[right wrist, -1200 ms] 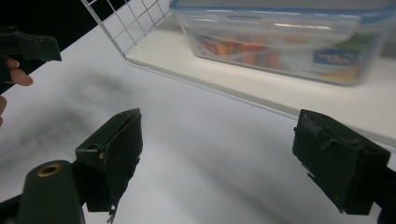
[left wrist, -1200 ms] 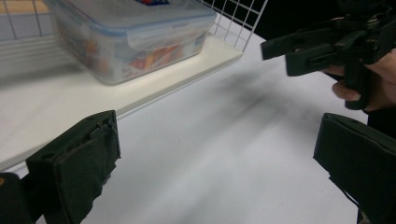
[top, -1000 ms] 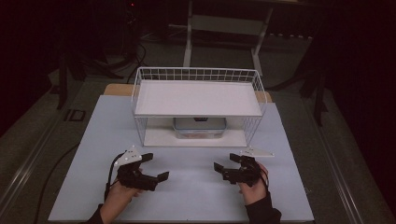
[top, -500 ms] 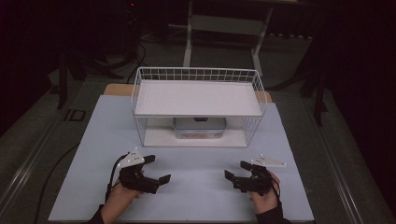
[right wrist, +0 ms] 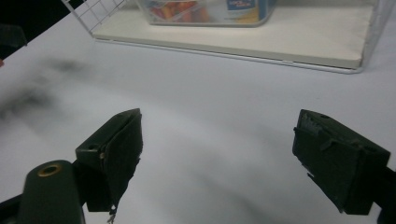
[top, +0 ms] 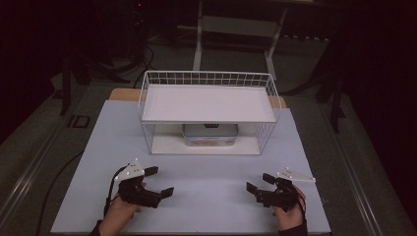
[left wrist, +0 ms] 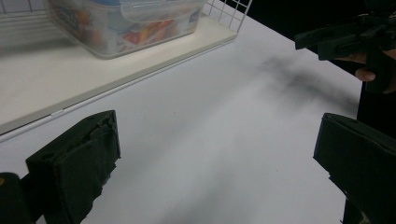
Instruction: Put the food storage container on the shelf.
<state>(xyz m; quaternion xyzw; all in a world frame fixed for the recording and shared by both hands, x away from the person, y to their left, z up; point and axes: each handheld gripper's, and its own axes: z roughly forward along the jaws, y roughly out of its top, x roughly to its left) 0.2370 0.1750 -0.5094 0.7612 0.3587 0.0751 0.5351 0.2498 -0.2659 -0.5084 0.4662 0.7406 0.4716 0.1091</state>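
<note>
Jaws on both grippers stand wide apart with nothing between them, only bare table showing in the gap in each gripper view. Across the white table (top: 206, 196) the big thing is the white wire shelf rack (top: 209, 110), standing toward the far side with a flat board on top and a lower board underneath. On that lower board, at its middle and well back under the top board, sits the clear plastic container (top: 210, 134), lid on, with colourful contents visible through its wall (left wrist: 126, 23). The left gripper (top: 155, 182) and the right gripper (top: 259, 183) rest low over the near part of the table, well apart from each other and from the rack, each angled inward toward the middle. By my judgement the work is at its start, an approach not yet begun. The next move calls for reaching forward under the top board, low enough to clear it, and squaring the jaws on the container's sides.
</note>
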